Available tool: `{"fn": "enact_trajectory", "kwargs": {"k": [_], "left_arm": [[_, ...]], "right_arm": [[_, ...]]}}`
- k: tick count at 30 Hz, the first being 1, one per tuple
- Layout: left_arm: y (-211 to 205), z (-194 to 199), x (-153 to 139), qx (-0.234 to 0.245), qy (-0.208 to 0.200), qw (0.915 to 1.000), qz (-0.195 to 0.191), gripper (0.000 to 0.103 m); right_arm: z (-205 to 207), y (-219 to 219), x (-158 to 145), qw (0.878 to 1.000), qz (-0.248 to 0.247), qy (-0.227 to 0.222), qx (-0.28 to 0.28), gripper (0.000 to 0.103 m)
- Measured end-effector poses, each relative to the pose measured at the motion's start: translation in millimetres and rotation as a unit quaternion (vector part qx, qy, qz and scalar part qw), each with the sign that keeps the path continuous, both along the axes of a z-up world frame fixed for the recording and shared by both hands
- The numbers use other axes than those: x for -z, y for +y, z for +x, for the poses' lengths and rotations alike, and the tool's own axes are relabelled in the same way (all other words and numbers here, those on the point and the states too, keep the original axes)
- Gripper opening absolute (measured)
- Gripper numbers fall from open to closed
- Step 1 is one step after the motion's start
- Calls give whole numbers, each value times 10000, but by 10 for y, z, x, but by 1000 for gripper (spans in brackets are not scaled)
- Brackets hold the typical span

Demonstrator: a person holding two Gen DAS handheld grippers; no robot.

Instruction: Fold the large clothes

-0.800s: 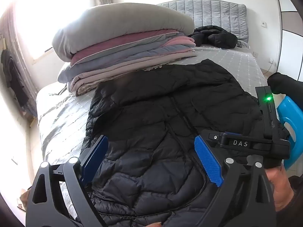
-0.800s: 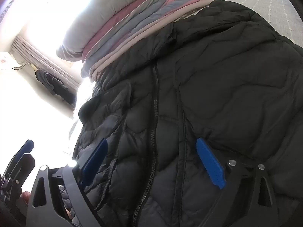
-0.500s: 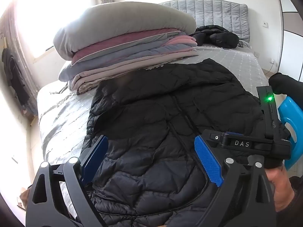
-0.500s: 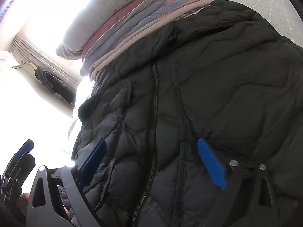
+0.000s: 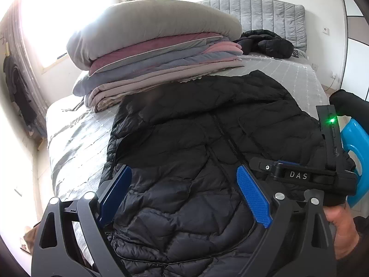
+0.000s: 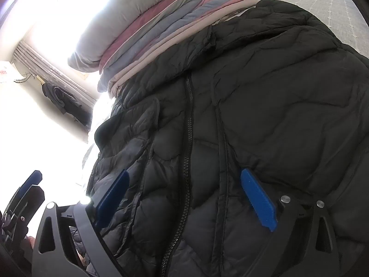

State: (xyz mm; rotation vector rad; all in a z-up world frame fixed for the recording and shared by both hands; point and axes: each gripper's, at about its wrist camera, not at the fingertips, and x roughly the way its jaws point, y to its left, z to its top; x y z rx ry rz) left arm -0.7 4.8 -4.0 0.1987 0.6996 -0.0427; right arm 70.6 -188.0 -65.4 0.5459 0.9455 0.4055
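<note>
Barely shifted since earlier: both grippers spread wide above black puffer jacket (image 5: 207, 143) lying flat on bed (image 5: 76, 143); left gripper (image 5: 184, 191) view alone showing headboard (image 5: 258, 11), right gripper (image 6: 184, 196) view, zipper (image 6: 188, 138) up close.
</note>
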Motion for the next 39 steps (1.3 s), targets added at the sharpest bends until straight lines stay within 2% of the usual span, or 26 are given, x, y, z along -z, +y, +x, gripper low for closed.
{"fn": "enact_trajectory", "kwargs": {"k": [9,22,27,30,35,39], "left_arm": [[47,93,93,-96,173,9998,-18,89],[-20,89,149,-78,205,9998,-20,89],[38,245,245,-72,580,9981,-169,89],[99,352,373,-134,945,9949,-316,89],[186,453,480,-333,1127,9927,-276,89],[190,462,499,-373,1165,9923,-186,89]], "right_arm": [[-6,-9,3,10000,-9,3,3,95],[-10,18,22,10000,-68,21,-4,96],[12,32,22,9999,-70,75,-44,96],[48,7,-24,9998,152,78,-124,96],[30,-302,-303,9997,89,-111,-209,96],[-43,-797,-523,9990,-371,-235,-25,96]]}}
